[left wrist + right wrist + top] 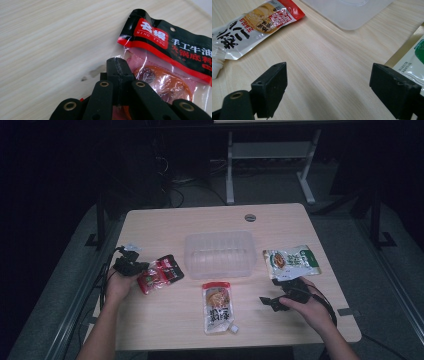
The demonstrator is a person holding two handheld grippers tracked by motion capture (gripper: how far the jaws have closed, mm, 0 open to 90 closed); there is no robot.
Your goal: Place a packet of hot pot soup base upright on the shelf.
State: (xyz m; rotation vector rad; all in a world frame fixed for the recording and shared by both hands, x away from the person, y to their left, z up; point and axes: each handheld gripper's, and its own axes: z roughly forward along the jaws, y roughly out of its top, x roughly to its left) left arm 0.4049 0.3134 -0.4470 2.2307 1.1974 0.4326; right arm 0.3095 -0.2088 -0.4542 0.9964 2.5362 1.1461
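Pale wooden table, dim room behind. Left gripper clamped tight on red sauce packet left of clear tub; right gripper wide apart, idle. Likely next: lift packet, carry over tub.

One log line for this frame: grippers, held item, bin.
left gripper: shut on red-black sauce packet edge | right gripper: open, over bare table | clear plastic bin: empty
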